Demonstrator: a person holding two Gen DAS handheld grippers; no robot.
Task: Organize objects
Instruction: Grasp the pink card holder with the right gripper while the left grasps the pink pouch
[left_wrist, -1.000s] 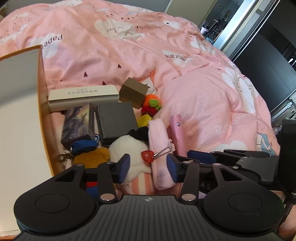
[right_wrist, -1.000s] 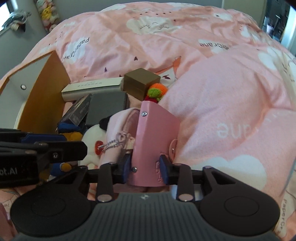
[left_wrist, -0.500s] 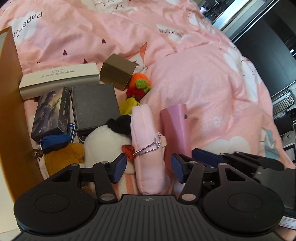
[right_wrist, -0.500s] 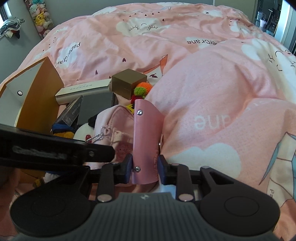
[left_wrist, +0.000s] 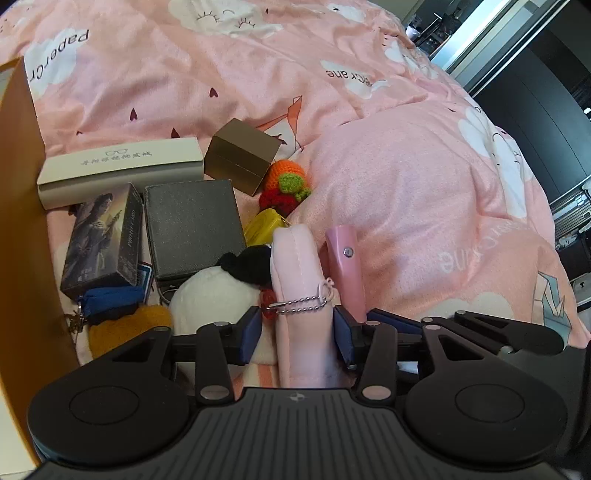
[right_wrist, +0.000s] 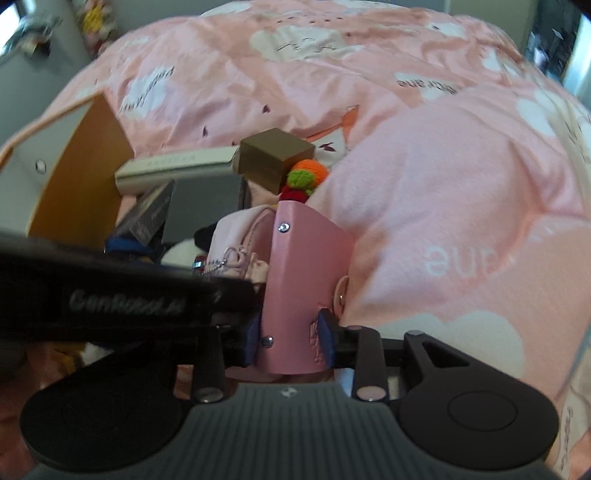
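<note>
A pile of small things lies on a pink quilt (left_wrist: 406, 177). My left gripper (left_wrist: 297, 334) is open, its blue pads on either side of a pale pink fabric pouch (left_wrist: 299, 280) with a bead chain, with small gaps. My right gripper (right_wrist: 290, 345) is shut on a pink leather key case (right_wrist: 299, 280), held upright; the case also shows in the left wrist view (left_wrist: 345, 266), just right of the pouch. The pouch shows in the right wrist view (right_wrist: 236, 243), partly hidden by the left gripper's body.
A white plush (left_wrist: 214, 299), a grey box (left_wrist: 192, 225), a printed card box (left_wrist: 103, 240), a long white box (left_wrist: 122, 166), a gold box (left_wrist: 242, 155) and crochet fruit (left_wrist: 286, 184) lie behind. An orange-walled drawer (left_wrist: 22, 221) stands at the left.
My left gripper has moved forward over the pink pouch, which now sits between its pads. My right gripper still holds the pink key case upright.
</note>
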